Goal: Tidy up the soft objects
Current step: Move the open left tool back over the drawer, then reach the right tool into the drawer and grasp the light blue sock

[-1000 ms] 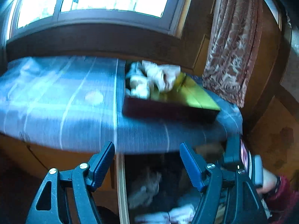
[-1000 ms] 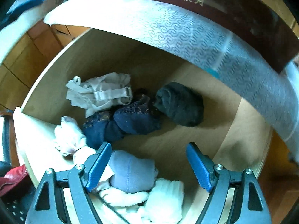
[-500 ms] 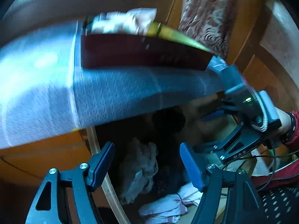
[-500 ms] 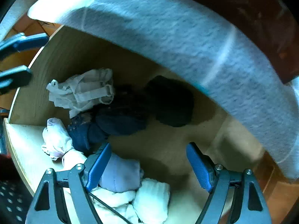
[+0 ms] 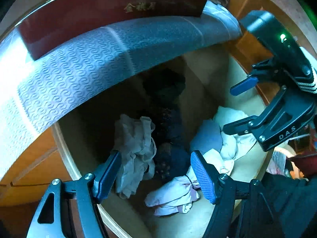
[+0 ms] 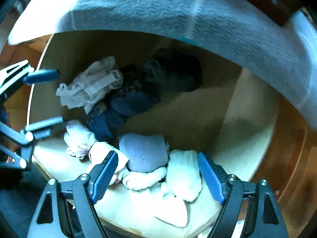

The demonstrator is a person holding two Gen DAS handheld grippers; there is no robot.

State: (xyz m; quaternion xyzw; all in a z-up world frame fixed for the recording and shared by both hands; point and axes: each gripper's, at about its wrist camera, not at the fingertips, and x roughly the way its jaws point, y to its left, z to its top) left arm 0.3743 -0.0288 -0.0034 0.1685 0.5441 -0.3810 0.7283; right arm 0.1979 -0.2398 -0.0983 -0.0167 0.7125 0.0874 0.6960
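Observation:
An open wooden drawer [image 5: 65, 142] [image 6: 251, 119] holds several soft garments. A beige strappy garment [image 5: 136, 148] [image 6: 93, 85] lies at its left, navy lace pieces [image 5: 172, 158] [image 6: 128, 101] beside it, and a dark bundle [image 5: 166, 87] [image 6: 178, 71] at the back. Near the front lie a pink garment [image 5: 172, 194] [image 6: 77, 138], a blue-grey folded piece [image 5: 206, 136] [image 6: 144, 150] and a white roll [image 5: 231, 115] [image 6: 184, 170]. My left gripper [image 5: 155, 168] [image 6: 49, 99] hangs open above the beige and navy pieces. My right gripper [image 6: 157, 168] [image 5: 235, 107] hangs open over the blue-grey piece, holding nothing.
A blue patterned cushion [image 5: 69, 69] [image 6: 178, 10] overhangs the back of the drawer. On it stands a dark red box [image 5: 99, 10] with gold lettering. Orange-brown cabinet fronts [image 5: 29, 158] flank the drawer. A person's red sleeve [image 5: 303, 158] shows at the right.
The left gripper has tipped down from the bench and window to point into the drawer, and has come into the right wrist view. The right gripper has rolled slightly. Both stayed open.

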